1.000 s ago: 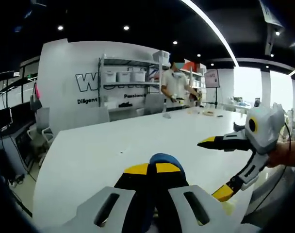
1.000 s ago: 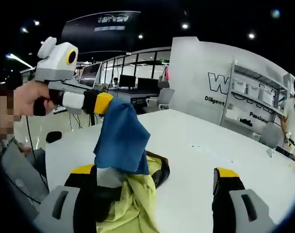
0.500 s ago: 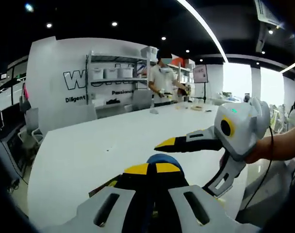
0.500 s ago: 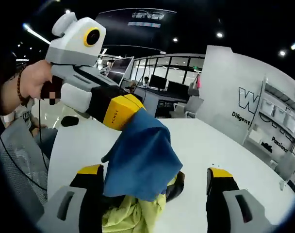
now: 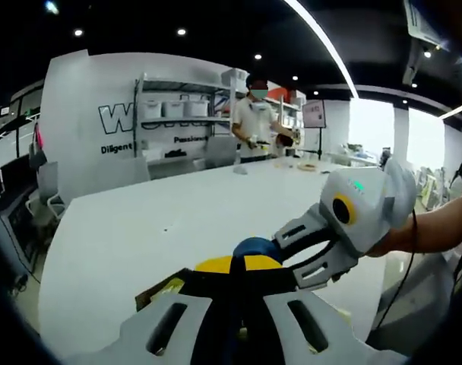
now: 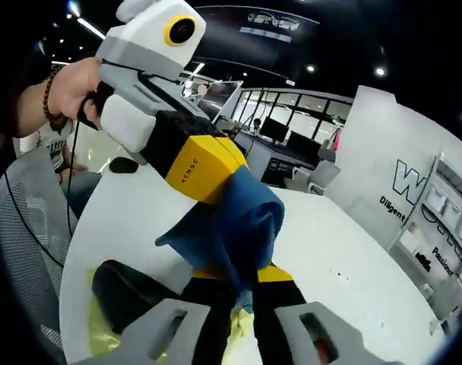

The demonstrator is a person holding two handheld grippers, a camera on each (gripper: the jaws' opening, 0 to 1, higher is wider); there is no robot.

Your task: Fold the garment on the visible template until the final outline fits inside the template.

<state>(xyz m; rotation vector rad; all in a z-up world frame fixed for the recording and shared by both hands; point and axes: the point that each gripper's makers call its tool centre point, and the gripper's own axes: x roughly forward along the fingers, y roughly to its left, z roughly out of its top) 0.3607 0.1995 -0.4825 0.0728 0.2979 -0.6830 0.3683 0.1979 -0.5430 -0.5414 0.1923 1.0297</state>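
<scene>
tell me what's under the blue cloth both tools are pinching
In the right gripper view, under the blue cloth lies yellow-green fabric with a dark part on the white table. Whether a template lies beneath is hidden by the cloth and the tools.

One garment [image 6: 238, 228] — blue and yellow — two grippers, one table [image 5: 140, 228], one person [image 5: 255, 118].

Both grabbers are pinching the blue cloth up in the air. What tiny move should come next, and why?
Probably lower the cloth toward the table. The left gripper and right gripper are both shut on the blue garment, which hangs bunched above the white table. It likely has to lie flat on the table before any fold can fit the template.
</scene>
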